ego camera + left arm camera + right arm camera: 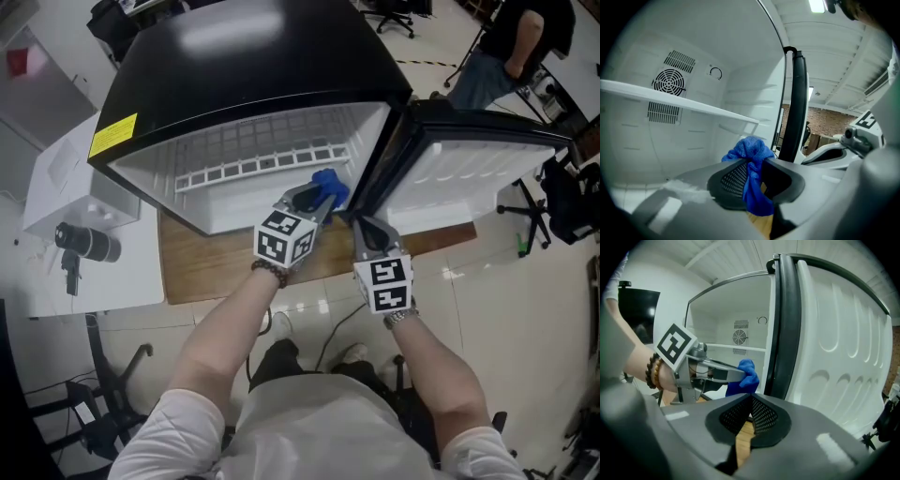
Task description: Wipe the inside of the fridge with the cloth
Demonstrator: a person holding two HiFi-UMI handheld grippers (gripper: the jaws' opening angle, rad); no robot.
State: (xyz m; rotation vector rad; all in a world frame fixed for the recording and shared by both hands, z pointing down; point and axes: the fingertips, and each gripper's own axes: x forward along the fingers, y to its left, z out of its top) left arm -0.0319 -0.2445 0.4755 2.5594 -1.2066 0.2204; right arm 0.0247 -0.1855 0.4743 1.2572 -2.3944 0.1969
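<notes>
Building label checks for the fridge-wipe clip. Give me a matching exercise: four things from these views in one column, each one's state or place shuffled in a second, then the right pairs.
Column 1
1. small blue cloth
2. right gripper with grey jaws
3. white-lined door of the black fridge
4. white shelf

Column 2
A. jaws together, nothing between them
B. swung open, to the right in the head view
C. spans the fridge's inside, just below the round fan grille
D. pinched between the jaws of the left gripper

Pairs: 1-D, 2-A, 3-B, 4-C
</notes>
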